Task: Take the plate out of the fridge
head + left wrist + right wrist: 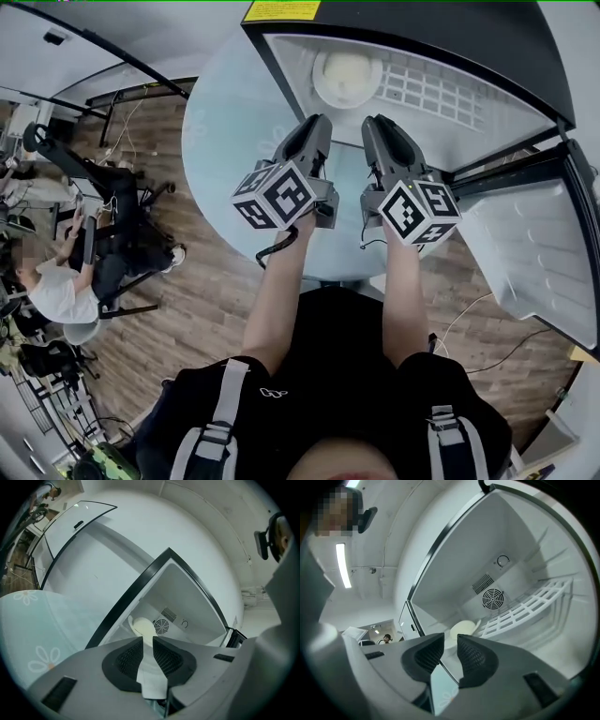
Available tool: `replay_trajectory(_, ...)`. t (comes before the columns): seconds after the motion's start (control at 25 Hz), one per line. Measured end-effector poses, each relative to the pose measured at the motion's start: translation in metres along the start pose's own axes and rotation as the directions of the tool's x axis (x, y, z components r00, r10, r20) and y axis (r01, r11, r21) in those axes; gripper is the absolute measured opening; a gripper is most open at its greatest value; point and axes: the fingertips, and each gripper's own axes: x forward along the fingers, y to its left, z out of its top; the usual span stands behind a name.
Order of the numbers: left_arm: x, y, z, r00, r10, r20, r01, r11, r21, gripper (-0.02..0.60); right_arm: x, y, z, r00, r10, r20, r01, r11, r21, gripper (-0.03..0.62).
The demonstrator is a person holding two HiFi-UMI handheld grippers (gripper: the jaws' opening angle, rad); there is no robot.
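Plainly round, pale cream plate

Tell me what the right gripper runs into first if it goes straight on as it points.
Probably the plate inside the open fridge; it shows just past the right gripper, whose jaws stand apart. Depth unclear.

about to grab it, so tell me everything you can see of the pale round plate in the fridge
The pale cream round plate looks smooth, like ceramic or plastic, with a shallow raised rim, and appears empty. It sits deep inside the open white-lined black fridge, at its left, beside the white grid shelf. Whether it lies quite flat is unclear. The left gripper and right gripper are short of it; neither touches it.
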Motion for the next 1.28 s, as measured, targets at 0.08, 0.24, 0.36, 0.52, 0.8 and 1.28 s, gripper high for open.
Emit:
replay_trajectory(0.08,0.010,-0.003,0.003,0.999,-0.037,0.005,0.037,0.999,-0.017,0.075,0.008,-0.006,0.001,1.000,-0.003,0.004,0.003,1.000,0.016,0.091)
replay_trajectory(0.24,0.023,0.008,0.006,0.998,-0.062,-0.015,0.061,0.997,-0.056,0.138,0.024,-0.009,-0.008,1.000,-0.001,0.005,0.000,0.997,0.074,0.091)
replay_trajectory(0.36,0.028,0.023,0.007,0.999,-0.031,-0.023,0.030,0.998,-0.049,0.138,0.033,-0.010,-0.013,1.000,-0.003,0.014,0.002,0.995,0.096,0.091)
replay_trajectory(0.52,0.032,0.021,0.003,0.999,-0.038,-0.019,0.037,0.997,-0.066,0.138,0.031,-0.012,-0.010,0.999,0.020,0.036,-0.025,0.989,0.145,0.092)
replay_trajectory(0.8,0.040,0.021,0.005,0.998,-0.059,-0.017,0.057,0.995,-0.087,0.138,0.041,-0.013,-0.015,0.999,0.030,0.029,-0.035,0.975,0.218,0.121)
replay_trajectory(1.28,0.051,0.014,0.003,0.995,-0.071,-0.067,0.066,0.996,-0.062,0.126,0.056,-0.015,-0.021,1.000,0.015,0.005,-0.015,0.945,0.327,0.110)
